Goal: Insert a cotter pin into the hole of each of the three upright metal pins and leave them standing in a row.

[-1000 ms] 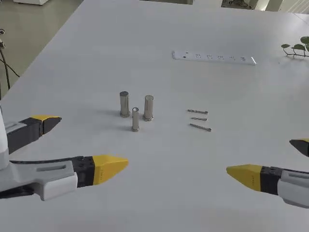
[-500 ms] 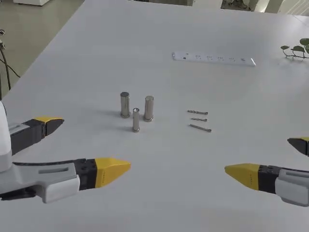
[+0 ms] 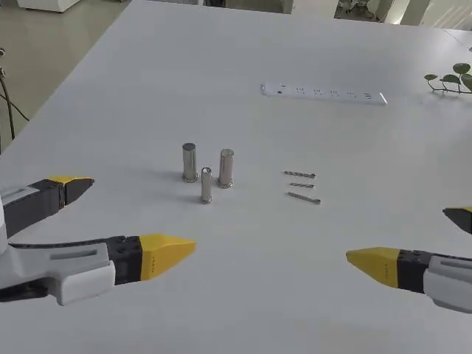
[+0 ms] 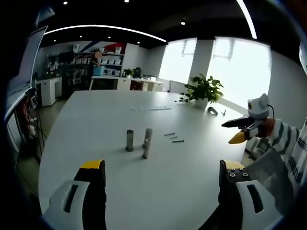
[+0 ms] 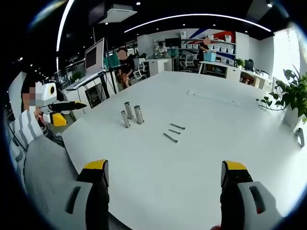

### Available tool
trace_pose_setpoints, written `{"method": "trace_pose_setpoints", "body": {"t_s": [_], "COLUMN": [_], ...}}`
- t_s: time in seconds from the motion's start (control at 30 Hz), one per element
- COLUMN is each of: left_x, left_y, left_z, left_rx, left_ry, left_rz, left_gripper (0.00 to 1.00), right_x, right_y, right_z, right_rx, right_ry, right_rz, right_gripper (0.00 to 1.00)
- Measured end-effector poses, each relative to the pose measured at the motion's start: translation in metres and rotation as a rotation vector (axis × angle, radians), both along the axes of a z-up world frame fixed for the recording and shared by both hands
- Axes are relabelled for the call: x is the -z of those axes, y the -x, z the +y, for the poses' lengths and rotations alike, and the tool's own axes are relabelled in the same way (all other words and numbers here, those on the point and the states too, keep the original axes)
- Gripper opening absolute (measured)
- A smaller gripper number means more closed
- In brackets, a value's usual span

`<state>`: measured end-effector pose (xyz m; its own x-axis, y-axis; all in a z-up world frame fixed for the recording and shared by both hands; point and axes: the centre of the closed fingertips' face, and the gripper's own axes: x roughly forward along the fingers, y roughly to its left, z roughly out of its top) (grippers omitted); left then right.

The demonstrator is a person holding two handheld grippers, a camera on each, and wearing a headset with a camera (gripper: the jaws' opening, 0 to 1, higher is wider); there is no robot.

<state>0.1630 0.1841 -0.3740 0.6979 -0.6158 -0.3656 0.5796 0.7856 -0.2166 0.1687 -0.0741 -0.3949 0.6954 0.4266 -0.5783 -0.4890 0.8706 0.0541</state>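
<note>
—At the near edge of the table (image 3: 243, 310), how do the claws stand?

—The left gripper (image 3: 144, 214) has its jaws spread wide with nothing between them. The right gripper (image 3: 395, 234) is the same, wide apart and empty. Both hover low over bare tabletop, well short of the parts.

—And farther in?

—Three metal pins (image 3: 206, 184) stand upright a little left of centre, close together but not touching. They form a small triangle, one nearer and two behind, so not a row.

—Any cotter pins through them?

—None that I can see. Three cotter pins (image 3: 302, 185) lie flat to the right of them, side by side, well apart from the metal pins. The holes are too small to make out.

—So how far along?

—By my reading, nothing is done yet: all three insertions remain, then lining the pins up.

—Beyond that?

—A white power strip (image 3: 323, 94) lies across the far side and a plant (image 3: 450, 77) sits at the far right edge.
</note>
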Motion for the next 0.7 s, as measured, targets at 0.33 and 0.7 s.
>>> {"method": "trace_pose_setpoints", "body": {"t_s": [0.33,0.7], "left_x": [-0.0045,-0.0077], "left_y": [0.0016,-0.0008], "left_z": [0.0044,0.0055], "left_rx": [0.003,0.002], "left_ry": [-0.014,-0.025], "left_rz": [-0.011,-0.023], "left_gripper": [0.97,0.96], "right_x": [-0.0001,-0.0010], "right_y": [0.0045,0.0073], "right_z": [0.0011,-0.0034], "right_rx": [0.005,0.011], "right_ry": [-0.006,-0.008], "right_rz": [-0.001,-0.005], "right_gripper": [0.96,0.96]}}
